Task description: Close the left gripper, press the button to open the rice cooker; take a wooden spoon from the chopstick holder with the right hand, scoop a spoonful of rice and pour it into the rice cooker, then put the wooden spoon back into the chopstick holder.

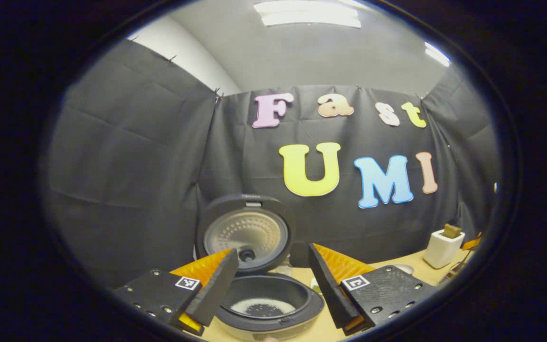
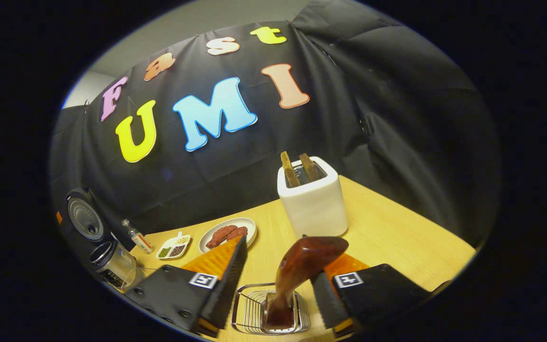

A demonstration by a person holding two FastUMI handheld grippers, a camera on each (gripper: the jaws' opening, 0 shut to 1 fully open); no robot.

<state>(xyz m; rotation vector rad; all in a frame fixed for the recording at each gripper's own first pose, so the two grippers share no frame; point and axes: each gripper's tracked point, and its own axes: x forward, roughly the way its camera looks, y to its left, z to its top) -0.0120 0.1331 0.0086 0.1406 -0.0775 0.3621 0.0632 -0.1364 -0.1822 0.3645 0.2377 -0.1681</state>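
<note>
Rice cooker [image 1: 264, 266] lid up, pot exposed w/ some rice in the bottom. L gripper [image 1: 268, 285] hovers just above pot rim, jaws apart, holding nothing. Wooden spoon [image 2: 302, 270] stands bowl-up in wire chopstick holder [image 2: 269, 308] on bench [image 2: 397, 237]. R gripper [image 2: 273, 285] jaws apart, straddling handle, not touching. Judged: spoon back or nearly; toaster [image 2: 312, 199] well behind, room to lift out.

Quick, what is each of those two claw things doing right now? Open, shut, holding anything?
Left gripper: open, holding nothing, above the open rice cooker.
Right gripper: open around the wooden spoon in the chopstick holder, not gripping.
</note>
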